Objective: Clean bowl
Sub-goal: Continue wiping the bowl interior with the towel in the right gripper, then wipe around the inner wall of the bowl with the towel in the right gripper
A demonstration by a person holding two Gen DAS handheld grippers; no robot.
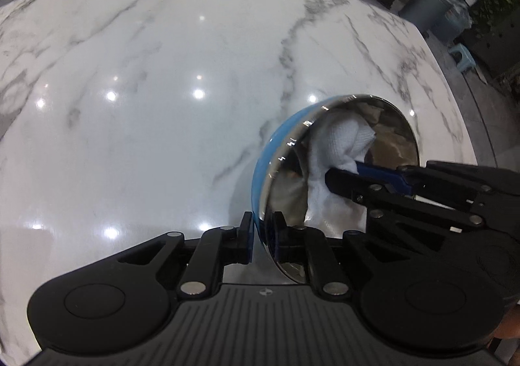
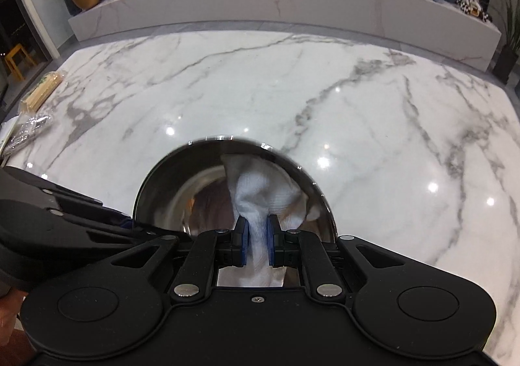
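Item: steel bowl (image 1: pixel 286 184), blue outside, mirror-bright inside. We hold it tipped on edge, clear of the marble tabletop (image 1: pixel 146 73) and nearer its right edge, mouth turned toward our right hand so the inside is open to wiping.

Item: left gripper (image 1: pixel 263 236). Its fingers are pinched on the bowl's wall at the rim, one outside and one inside, which steadies the bowl against the push of the cloth.

Item: right gripper (image 2: pixel 258 241). Its fingers are pressed on a bunched white cloth (image 2: pixel 260 194), leaving a wad ahead of the tips to meet the steel.

Item: cloth, in the left view (image 1: pixel 338 138), lying against the bowl's inner wall. We judge wiping to be in hand; how clean the steel is, the reflections hide.
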